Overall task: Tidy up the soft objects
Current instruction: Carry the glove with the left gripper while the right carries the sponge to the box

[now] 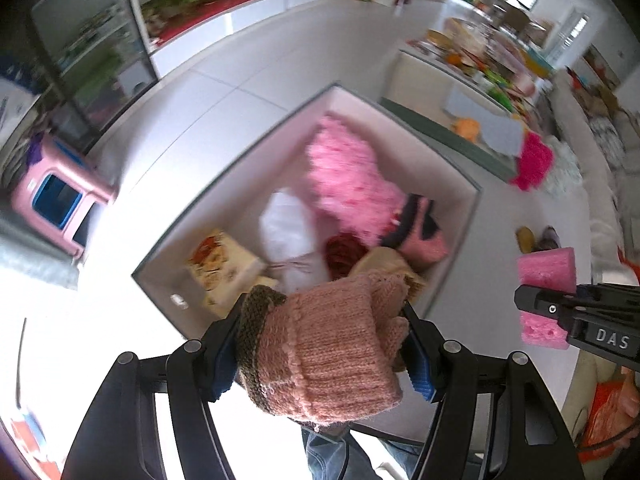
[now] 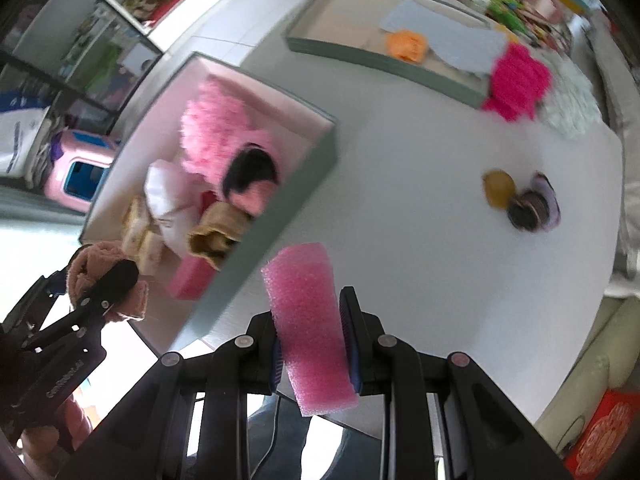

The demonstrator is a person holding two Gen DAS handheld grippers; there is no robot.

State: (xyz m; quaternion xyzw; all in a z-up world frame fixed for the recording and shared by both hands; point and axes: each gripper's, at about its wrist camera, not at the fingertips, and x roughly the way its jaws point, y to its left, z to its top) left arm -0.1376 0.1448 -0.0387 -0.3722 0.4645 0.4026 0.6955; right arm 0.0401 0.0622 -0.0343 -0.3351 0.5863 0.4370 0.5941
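My left gripper [image 1: 324, 314] is shut on a pink knitted glove [image 1: 320, 356] with a brown cuff, held just over the near corner of an open box [image 1: 454, 240]. In the box lie a fluffy pink piece [image 1: 348, 176], a white cloth [image 1: 288, 232], a pink-and-black knit [image 1: 420, 236] and other soft things. My right gripper [image 2: 310, 320] is shut on a pink sponge [image 2: 304, 280], held above the white table [image 2: 420, 200] just right of the box [image 2: 280, 232]. The right wrist view also shows the left gripper [image 2: 116, 280] with the glove [image 2: 86, 264] at lower left.
A second shallow tray [image 2: 384, 60] stands farther back, with an orange thing [image 2: 406, 46] and a grey cloth [image 2: 452, 40] in it and a magenta fluffy cloth [image 2: 516, 82] at its end. A yellow item [image 2: 498, 188] and a purple striped one [image 2: 534, 204] lie on the table. A pink stool [image 1: 60, 200] stands on the floor.
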